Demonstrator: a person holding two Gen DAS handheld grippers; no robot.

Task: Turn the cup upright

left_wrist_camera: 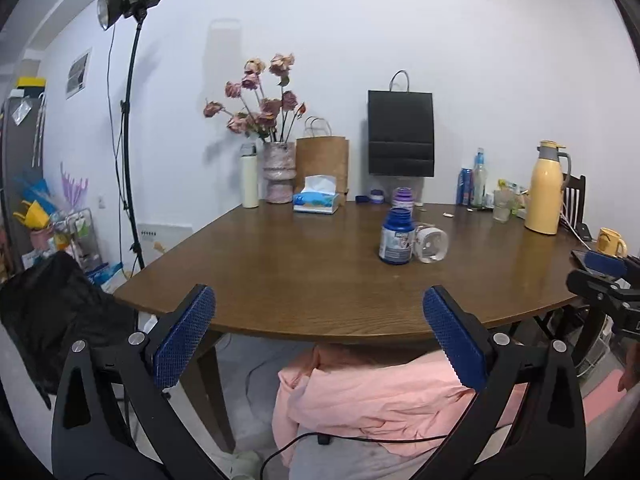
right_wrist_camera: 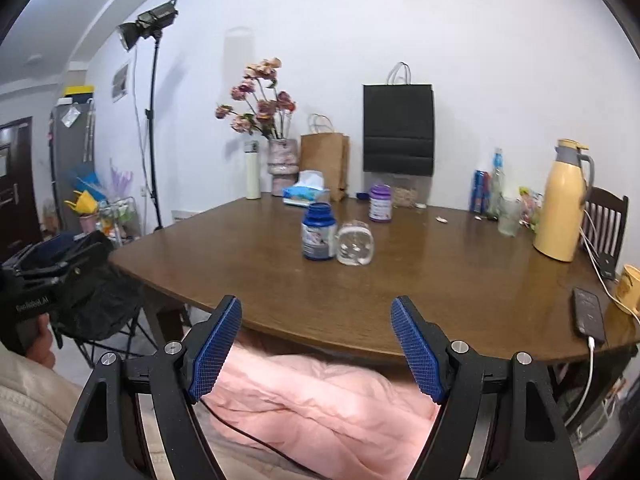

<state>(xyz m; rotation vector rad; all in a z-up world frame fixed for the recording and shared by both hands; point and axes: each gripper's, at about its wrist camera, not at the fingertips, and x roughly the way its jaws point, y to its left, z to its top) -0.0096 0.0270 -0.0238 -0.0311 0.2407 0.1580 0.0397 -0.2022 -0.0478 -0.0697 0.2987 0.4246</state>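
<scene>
cup [right_wrist_camera: 355, 243]: clear | bottle [right_wrist_camera: 318, 237]: blue | table [right_wrist_camera: 460, 280]: brown | flask [right_wrist_camera: 562, 204]: yellow

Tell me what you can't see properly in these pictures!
- Clear cup, right wrist view: lies on its side; whether anything is inside cannot be told through the glare.
- Blue bottle label, both views: print too small to read.
- Yellow mug, right wrist view: cut off by the picture's edge.
- Table underside: hidden by pink cloth.

Soft, even, cool light fills both fisheye views, the white wall [left_wrist_camera: 460, 32] carrying faint shadows beside the flowers [left_wrist_camera: 260, 96] and black paper bag [left_wrist_camera: 401, 134], the wooden table [right_wrist_camera: 460, 280] showing mild sheen, straight lines bowing toward dark vignetted corners.
</scene>
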